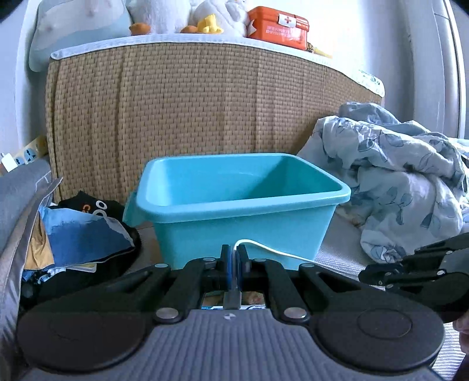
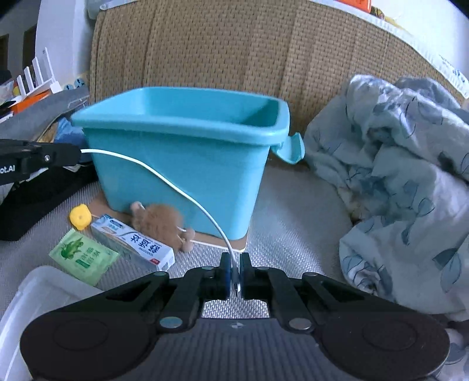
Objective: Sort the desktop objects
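Note:
A thin white cable [image 2: 176, 184] stretches between my two grippers, in front of a teal plastic tub [image 2: 176, 146]. My right gripper [image 2: 234, 269] is shut on one end, with a plug showing between the pads. My left gripper [image 1: 233, 263] is shut on the other end of the cable [image 1: 269, 249], just before the tub [image 1: 234, 187]. In the right wrist view the left gripper [image 2: 58, 155] reaches in from the left edge. On the mat by the tub lie a brown plush toy [image 2: 158, 222], a toothpaste box [image 2: 132, 243], a green packet [image 2: 83, 253] and a small yellow object [image 2: 79, 217].
A crumpled floral blanket [image 2: 395, 175] fills the right side. A woven headboard [image 1: 190, 102] stands behind the tub, with an orange first-aid box [image 1: 278, 23] on top. Bags and papers [image 1: 85, 234] pile up at the left. A clear plastic container [image 2: 35, 293] sits at the lower left.

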Tool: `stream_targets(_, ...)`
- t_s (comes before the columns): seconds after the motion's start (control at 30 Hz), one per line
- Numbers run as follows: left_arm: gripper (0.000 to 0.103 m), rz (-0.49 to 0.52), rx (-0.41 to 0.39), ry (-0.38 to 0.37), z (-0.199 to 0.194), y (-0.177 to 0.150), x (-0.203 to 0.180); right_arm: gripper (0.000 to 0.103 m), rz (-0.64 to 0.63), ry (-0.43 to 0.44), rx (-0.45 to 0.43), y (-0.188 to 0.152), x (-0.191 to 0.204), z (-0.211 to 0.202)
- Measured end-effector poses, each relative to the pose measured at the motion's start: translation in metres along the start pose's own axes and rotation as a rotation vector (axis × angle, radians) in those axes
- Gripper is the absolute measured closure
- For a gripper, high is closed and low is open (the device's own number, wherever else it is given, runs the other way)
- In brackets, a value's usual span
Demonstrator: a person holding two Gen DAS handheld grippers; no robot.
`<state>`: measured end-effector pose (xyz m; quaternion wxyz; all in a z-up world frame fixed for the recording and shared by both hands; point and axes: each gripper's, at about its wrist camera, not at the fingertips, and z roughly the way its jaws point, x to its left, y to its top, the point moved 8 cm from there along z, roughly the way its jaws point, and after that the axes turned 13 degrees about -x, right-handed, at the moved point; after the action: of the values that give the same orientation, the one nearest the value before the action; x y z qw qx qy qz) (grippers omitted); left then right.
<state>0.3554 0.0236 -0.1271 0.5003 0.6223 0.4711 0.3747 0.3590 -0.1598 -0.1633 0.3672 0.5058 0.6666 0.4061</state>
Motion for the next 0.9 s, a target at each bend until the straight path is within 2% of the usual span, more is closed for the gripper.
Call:
stream_targets(0.3, 0.099, -0.034, -0.010, 0.001, -0.010, 0.009, -0.001, 0.097, -0.052, 0.005, -0.040, 0.017, 0.009, -0.020)
stream_targets(0.73, 0.099, -0.010, -0.045, -0.004, -0.033, 0.025, -0.014, 0.097, -0.063, -0.013, -0.083, 0.033, -0.004, -0.050)
stream_targets(0.9, 0.099, -0.015, -0.085, 0.006, -0.044, 0.042, -0.015, 0.097, -0.062, 0.000, -0.130, 0.048, -0.001, -0.063)
